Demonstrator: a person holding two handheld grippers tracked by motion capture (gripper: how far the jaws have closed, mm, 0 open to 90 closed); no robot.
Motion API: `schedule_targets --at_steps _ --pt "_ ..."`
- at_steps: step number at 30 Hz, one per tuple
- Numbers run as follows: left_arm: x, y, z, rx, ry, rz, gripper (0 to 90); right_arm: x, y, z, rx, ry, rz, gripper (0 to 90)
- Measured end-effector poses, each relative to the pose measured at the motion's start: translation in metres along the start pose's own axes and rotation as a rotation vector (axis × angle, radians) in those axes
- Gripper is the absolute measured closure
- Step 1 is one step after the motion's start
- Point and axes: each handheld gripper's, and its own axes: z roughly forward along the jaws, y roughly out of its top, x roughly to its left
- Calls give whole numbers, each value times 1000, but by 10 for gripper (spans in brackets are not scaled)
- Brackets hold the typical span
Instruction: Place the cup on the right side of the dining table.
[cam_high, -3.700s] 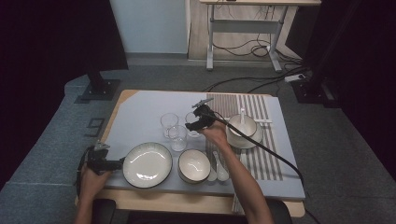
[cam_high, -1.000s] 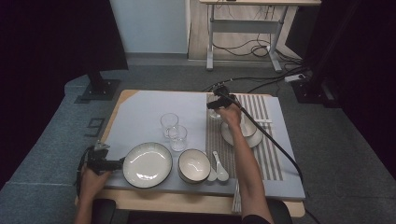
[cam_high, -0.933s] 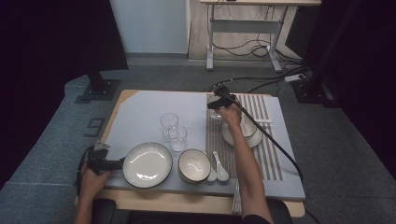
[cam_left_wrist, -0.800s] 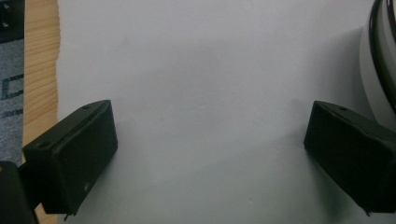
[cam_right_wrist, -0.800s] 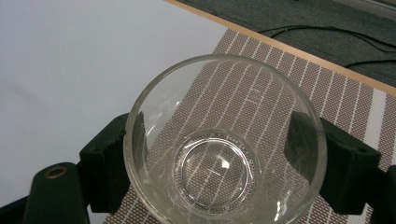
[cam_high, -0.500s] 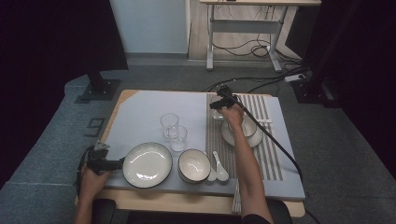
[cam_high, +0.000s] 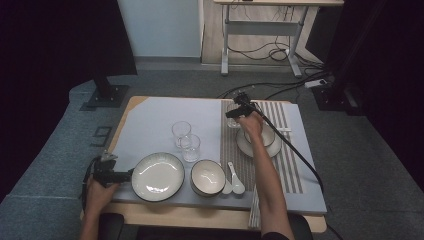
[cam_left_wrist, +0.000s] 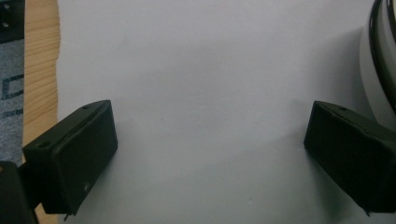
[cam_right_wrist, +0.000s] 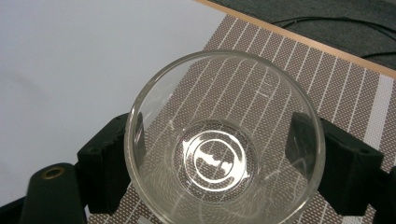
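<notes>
A clear empty glass (cam_right_wrist: 224, 140) stands upright on the striped brown placemat (cam_right_wrist: 299, 60). My right gripper (cam_right_wrist: 212, 154) has a black jaw on each side of it, both pads against its wall. The jaws have just been opening slightly with the glass still between them. From above, the right gripper (cam_high: 235, 114) and this glass (cam_high: 233, 121) sit at the placemat's (cam_high: 287, 150) far left corner. My left gripper (cam_high: 120, 176) rests open on the grey mat just left of the large plate (cam_high: 157, 176). In its own view the left gripper (cam_left_wrist: 210, 154) holds nothing, and the plate's rim (cam_left_wrist: 383, 51) shows at the right.
Two more glasses (cam_high: 181, 132) (cam_high: 190, 147) stand mid-table. A bowl (cam_high: 207, 177) and two white spoons (cam_high: 234, 185) lie near the front edge. A white bowl on a saucer (cam_high: 267, 140) sits on the placemat beside my right hand. The right gripper's cable trails off right.
My right hand carried the glass from beside the other two glasses to the placemat's far corner, then drifted slightly right. The left hand has not moved.
</notes>
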Motion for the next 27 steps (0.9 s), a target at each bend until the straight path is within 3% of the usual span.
schedule_targets --at_steps 8,15,27 --pt "0 0 0 0 0 0 23 0 1 -6 -12 36 -18 0" --pt "0 0 0 -1 0 1 23 4 2 -17 -40 9 -65 0" --pt "0 0 0 -1 1 1 23 12 1 -44 -80 28 -103 0"
